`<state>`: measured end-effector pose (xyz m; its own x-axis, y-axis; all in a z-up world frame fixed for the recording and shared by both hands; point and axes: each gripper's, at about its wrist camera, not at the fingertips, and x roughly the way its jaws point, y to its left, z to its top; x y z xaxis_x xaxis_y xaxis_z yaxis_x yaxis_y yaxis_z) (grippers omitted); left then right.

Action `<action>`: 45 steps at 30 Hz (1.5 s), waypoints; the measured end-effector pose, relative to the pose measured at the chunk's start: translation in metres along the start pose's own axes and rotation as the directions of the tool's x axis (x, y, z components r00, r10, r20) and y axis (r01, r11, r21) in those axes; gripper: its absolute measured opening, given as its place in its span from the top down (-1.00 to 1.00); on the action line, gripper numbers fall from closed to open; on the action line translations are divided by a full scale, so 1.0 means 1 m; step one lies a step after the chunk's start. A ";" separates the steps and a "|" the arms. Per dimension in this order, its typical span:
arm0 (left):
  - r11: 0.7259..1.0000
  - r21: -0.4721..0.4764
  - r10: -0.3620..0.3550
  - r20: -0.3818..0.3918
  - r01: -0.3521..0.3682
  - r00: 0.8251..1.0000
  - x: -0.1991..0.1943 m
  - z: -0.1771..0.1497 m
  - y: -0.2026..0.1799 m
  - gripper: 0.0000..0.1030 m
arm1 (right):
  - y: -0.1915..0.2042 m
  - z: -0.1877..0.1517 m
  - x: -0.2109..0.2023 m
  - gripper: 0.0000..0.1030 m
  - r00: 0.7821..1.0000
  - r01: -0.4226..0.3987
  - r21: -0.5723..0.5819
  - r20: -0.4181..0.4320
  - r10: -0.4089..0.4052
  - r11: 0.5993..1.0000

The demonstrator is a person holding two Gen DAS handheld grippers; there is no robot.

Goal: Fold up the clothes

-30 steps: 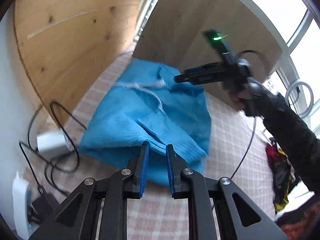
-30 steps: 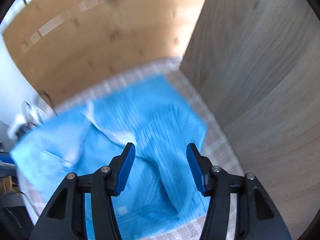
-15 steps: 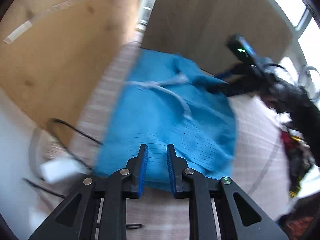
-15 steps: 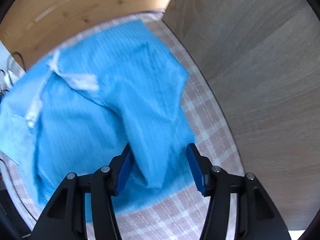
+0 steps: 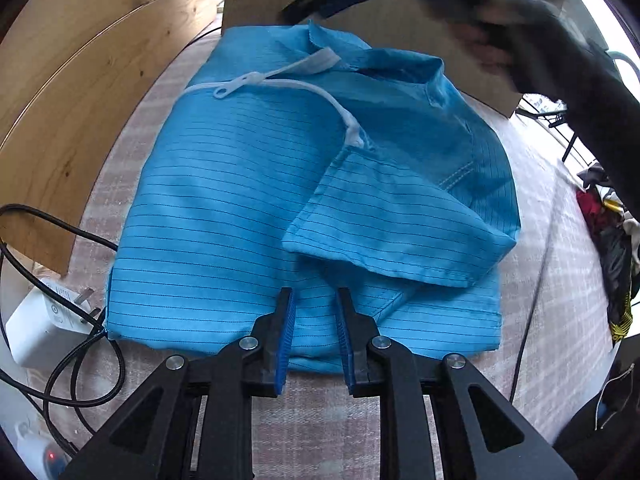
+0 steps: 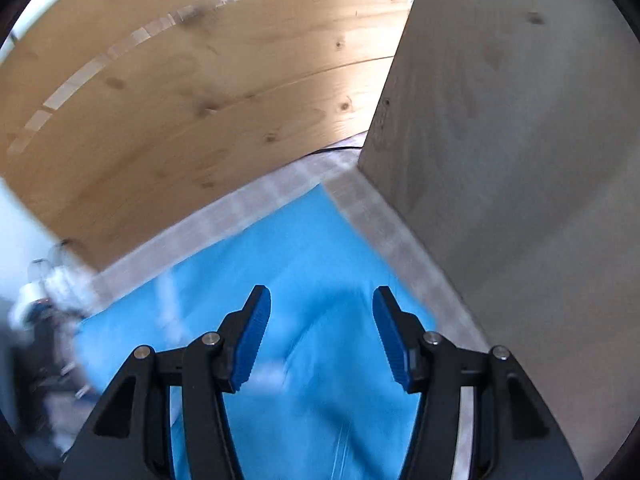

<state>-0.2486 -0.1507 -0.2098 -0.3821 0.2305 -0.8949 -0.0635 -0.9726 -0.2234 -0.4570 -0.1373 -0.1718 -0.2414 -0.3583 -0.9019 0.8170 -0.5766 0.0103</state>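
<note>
A blue pin-striped jacket [image 5: 248, 200] with a white zipper [image 5: 280, 80] lies folded on the checked cloth surface [image 5: 320, 420]. One sleeve [image 5: 392, 232] is laid across its front. My left gripper [image 5: 314, 300] hovers at the garment's near hem, jaws slightly apart, holding nothing. My right gripper [image 6: 320, 312] is open and empty above the blue fabric [image 6: 312, 248], which is blurred in the right wrist view. The right hand and tool [image 5: 500, 20] show blurred at the top of the left wrist view.
A pine board [image 5: 80, 80] stands on the left and a grey board [image 6: 520, 160] behind. A white charger [image 5: 44, 320] with black cables [image 5: 80, 380] lies at the left. A clothes pile [image 5: 612, 248] sits at the right edge.
The garment has settled flat with its sleeve across the front. My left gripper has come close to the near hem. My right gripper has lifted and tilted up toward the boards.
</note>
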 end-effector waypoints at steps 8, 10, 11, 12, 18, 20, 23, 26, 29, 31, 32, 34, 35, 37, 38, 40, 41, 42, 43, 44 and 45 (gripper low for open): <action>0.996 -0.084 -0.031 0.004 0.031 1.000 -0.001 0.005 0.012 0.60 | -0.026 -0.034 0.027 -0.07 0.979 0.153 0.088 -0.148 -0.139 0.984; 0.994 -0.107 0.008 -0.013 -0.009 1.000 -0.006 0.011 0.010 0.54 | -0.033 -0.040 0.001 -0.07 0.985 0.148 0.144 -0.105 -0.134 0.978; 0.993 -0.118 0.026 -0.014 -0.027 1.000 -0.010 0.013 0.008 0.48 | -0.034 -0.044 -0.019 -0.07 0.988 0.152 0.168 -0.065 -0.143 0.974; 0.992 -0.123 0.042 -0.010 -0.043 0.999 -0.015 0.014 0.007 0.32 | -0.033 -0.049 -0.040 -0.08 0.987 0.159 0.188 -0.028 -0.157 0.969; 0.987 -0.134 0.104 0.078 -0.093 0.991 -0.056 0.015 -0.009 -0.01 | -0.025 -0.110 -0.147 -0.36 0.975 0.154 0.344 0.100 -0.199 0.926; 0.982 -0.167 0.110 0.097 -0.093 0.989 -0.067 0.007 -0.013 -0.19 | -0.017 -0.135 -0.154 -0.36 0.972 0.161 0.398 0.097 -0.216 0.903; 0.977 -0.203 0.085 0.099 -0.064 0.991 -0.078 -0.022 -0.020 -0.34 | 0.000 -0.181 -0.167 -0.36 0.967 0.190 0.475 0.060 -0.247 0.859; 0.977 -0.201 0.090 0.071 -0.075 0.993 -0.082 -0.037 -0.022 -0.38 | 0.012 -0.228 -0.177 -0.36 0.975 0.169 0.565 0.022 -0.220 0.807; 0.977 -0.187 0.113 0.062 -0.100 0.992 -0.090 -0.048 -0.026 -0.38 | 0.023 -0.259 -0.185 -0.36 0.980 0.155 0.621 -0.001 -0.197 0.768; 0.976 -0.184 0.131 0.069 -0.116 0.989 -0.096 -0.051 -0.029 -0.38 | 0.031 -0.272 -0.195 -0.36 0.973 0.188 0.634 -0.016 -0.230 0.751; 0.975 -0.181 0.141 0.073 -0.126 0.987 -0.100 -0.052 -0.031 -0.38 | 0.035 -0.277 -0.202 -0.36 0.968 0.201 0.641 -0.013 -0.252 0.740; 0.972 -0.172 0.177 0.090 -0.160 0.980 -0.111 -0.056 -0.036 -0.38 | 0.042 -0.289 -0.218 -0.36 0.957 0.221 0.655 -0.002 -0.290 0.723; 0.969 -0.173 0.197 0.100 -0.178 0.975 -0.118 -0.058 -0.038 -0.38 | 0.046 -0.294 -0.228 -0.36 0.953 0.223 0.655 0.009 -0.303 0.722; 0.962 -0.185 0.223 0.109 -0.200 0.969 -0.130 -0.062 -0.044 -0.38 | 0.054 -0.300 -0.249 -0.36 0.945 0.231 0.643 0.031 -0.326 0.730; 0.961 -0.189 0.228 0.120 -0.203 0.966 -0.137 -0.065 -0.049 -0.38 | 0.058 -0.303 -0.257 -0.36 0.943 0.231 0.634 0.041 -0.330 0.738; 0.958 -0.197 0.239 0.141 -0.209 0.961 -0.151 -0.072 -0.059 -0.38 | 0.065 -0.309 -0.264 -0.36 0.943 0.220 0.621 0.061 -0.327 0.752; 0.957 -0.199 0.244 0.151 -0.212 0.958 -0.157 -0.076 -0.064 -0.38 | 0.068 -0.312 -0.267 -0.36 0.943 0.215 0.616 0.072 -0.326 0.758; 0.956 -0.202 0.248 0.160 -0.214 0.955 -0.164 -0.080 -0.069 -0.38 | 0.071 -0.316 -0.272 -0.36 0.941 0.214 0.609 0.081 -0.328 0.764; 0.954 -0.208 0.251 0.168 -0.215 0.953 -0.171 -0.083 -0.075 -0.38 | 0.074 -0.322 -0.280 -0.36 0.939 0.216 0.601 0.087 -0.332 0.769; 0.954 -0.211 0.250 0.178 -0.211 0.952 -0.178 -0.087 -0.081 -0.38 | 0.076 -0.327 -0.284 -0.36 0.937 0.218 0.595 0.095 -0.337 0.773; 0.954 -0.215 0.249 0.188 -0.208 0.950 -0.184 -0.091 -0.087 -0.38 | 0.078 -0.332 -0.286 -0.36 0.934 0.218 0.591 0.105 -0.342 0.776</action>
<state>-0.0890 -0.1061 -0.0605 -0.5519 -0.0284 -0.8334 0.2169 -0.9699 -0.1105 -0.1503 0.1647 -0.0562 -0.5598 -0.2143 -0.8004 0.2720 -0.9600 0.0667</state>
